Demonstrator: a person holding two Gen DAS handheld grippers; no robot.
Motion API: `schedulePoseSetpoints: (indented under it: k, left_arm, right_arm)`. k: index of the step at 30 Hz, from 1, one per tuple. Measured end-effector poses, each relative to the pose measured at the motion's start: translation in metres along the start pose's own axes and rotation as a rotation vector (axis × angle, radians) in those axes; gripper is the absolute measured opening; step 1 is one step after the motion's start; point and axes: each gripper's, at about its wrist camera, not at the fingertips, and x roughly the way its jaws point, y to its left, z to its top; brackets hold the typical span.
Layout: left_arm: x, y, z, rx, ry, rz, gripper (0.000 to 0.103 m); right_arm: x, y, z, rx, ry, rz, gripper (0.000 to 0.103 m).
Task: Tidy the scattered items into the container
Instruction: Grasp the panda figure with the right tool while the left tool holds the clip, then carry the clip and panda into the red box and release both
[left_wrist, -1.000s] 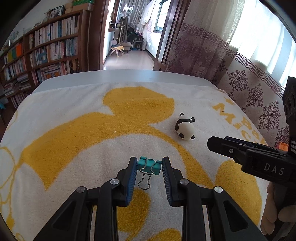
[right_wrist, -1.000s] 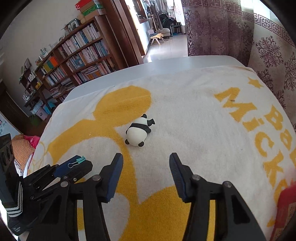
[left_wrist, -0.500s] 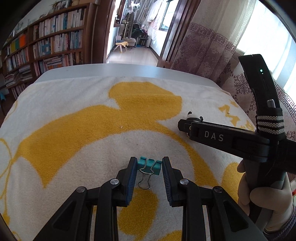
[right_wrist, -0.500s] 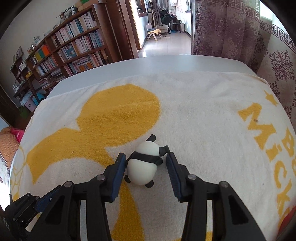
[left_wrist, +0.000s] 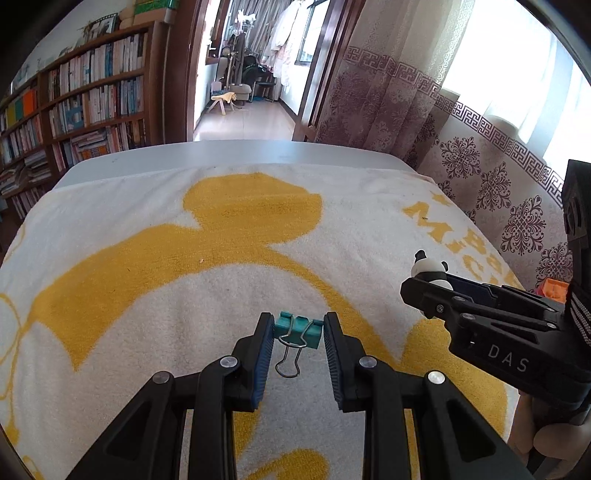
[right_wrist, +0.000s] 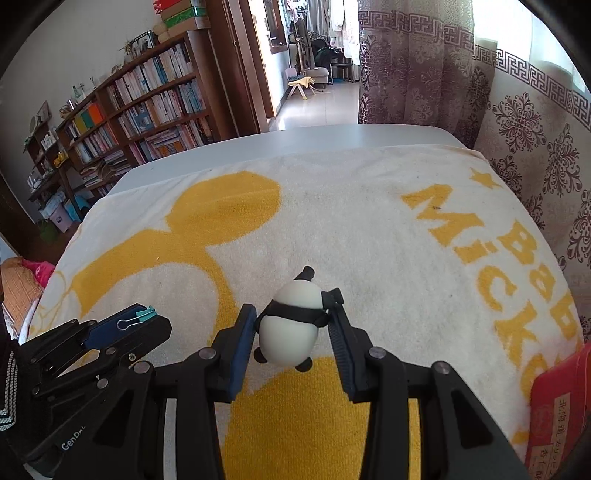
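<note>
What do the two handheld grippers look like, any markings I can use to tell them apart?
Both are matte black plastic with silver screw heads and blue ribbed pads. The right gripper carries white "DAS" lettering on its side and a black-and-white woven strap. The left gripper shows white lettering beginning "GenRo" near its base and a similar strap.

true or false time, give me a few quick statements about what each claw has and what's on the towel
1. The left claw is shut on a teal binder clip. True.
2. The right claw is empty. False: it is shut on the panda figurine.
3. The panda figurine lies loose on the towel. False: it sits between the right claw's fingers.
4. The towel is white with yellow print. True.
5. A red box shows at the right edge of the right wrist view. True.
</note>
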Motion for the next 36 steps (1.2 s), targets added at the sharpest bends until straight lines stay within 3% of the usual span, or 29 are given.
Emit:
schedulePoseSetpoints:
  k: [5,21,27,36]
  left_arm:
    - [-0.006,-0.02,-0.007,0.028,0.001,-0.019,0.029]
    - [-0.038,-0.09,-0.033,0.067,-0.021,-0.083,0.029]
    - [-0.05,-0.136,-0.032,0.132,-0.039,-0.125,0.029]
    - [-0.042,-0.237,-0.035,0.258,-0.017,-0.246,0.029]
  right_arm:
    - [-0.034,-0.01,-0.012,-0.019,-0.053,-0.045,0.044]
    - [-0.108,-0.051,-0.045,0.019,-0.176,-0.046,0.044]
    - [-0.147,-0.097,-0.067,0.076,-0.238,-0.061,0.044]
    - [-0.205,-0.186,-0.098,0.201,-0.316,-0.163,0.044]
